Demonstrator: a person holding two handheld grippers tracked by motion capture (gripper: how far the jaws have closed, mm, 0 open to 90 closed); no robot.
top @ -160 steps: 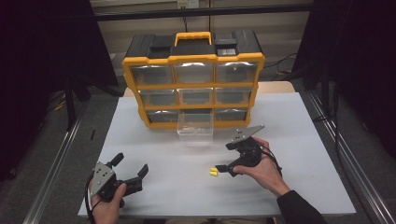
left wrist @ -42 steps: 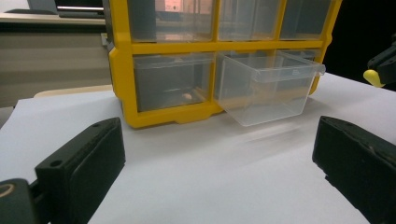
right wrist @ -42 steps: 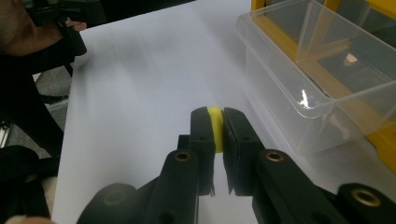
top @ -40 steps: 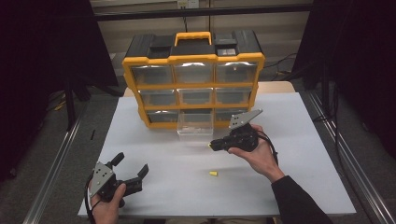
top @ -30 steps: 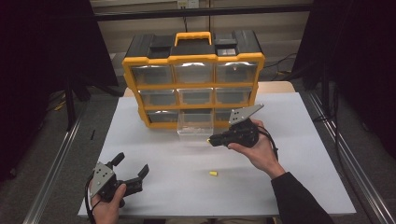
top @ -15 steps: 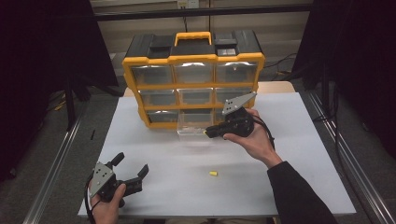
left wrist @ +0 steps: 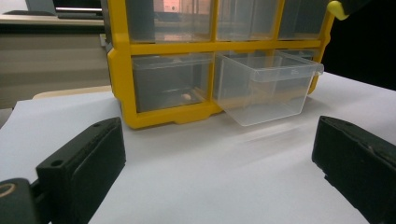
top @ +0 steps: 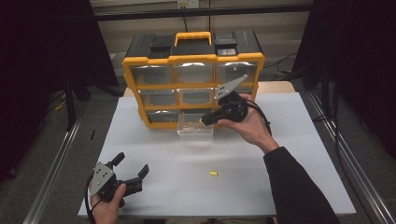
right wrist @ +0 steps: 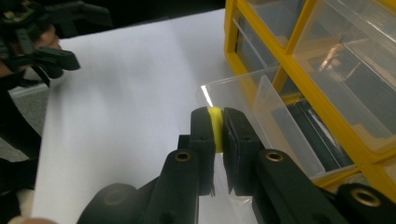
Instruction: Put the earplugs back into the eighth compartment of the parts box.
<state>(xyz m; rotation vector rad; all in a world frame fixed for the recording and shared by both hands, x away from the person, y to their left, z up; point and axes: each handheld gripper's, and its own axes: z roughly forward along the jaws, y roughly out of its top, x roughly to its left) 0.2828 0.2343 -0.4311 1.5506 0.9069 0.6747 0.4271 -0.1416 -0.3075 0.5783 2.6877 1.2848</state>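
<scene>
The right gripper point(right wrist: 218, 128) is clamped on a small yellow earplug point(right wrist: 215, 122), a soft rounded piece squeezed between the pads, held above the pulled-out clear drawer point(top: 195, 126) of the yellow organizer point(top: 194, 79) near the table's far edge. A second yellow earplug point(top: 213, 173) lies mid-table. The left gripper point(top: 128, 173) rests near the front left corner, jaws apart

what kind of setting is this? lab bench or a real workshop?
Most likely a lab data-collection bench, not a workshop: a white table bearing little more than a yellow drawer organizer, dark curtains at both sides, and metal rails along the floor. A person works two handheld grippers with cameras.
</scene>
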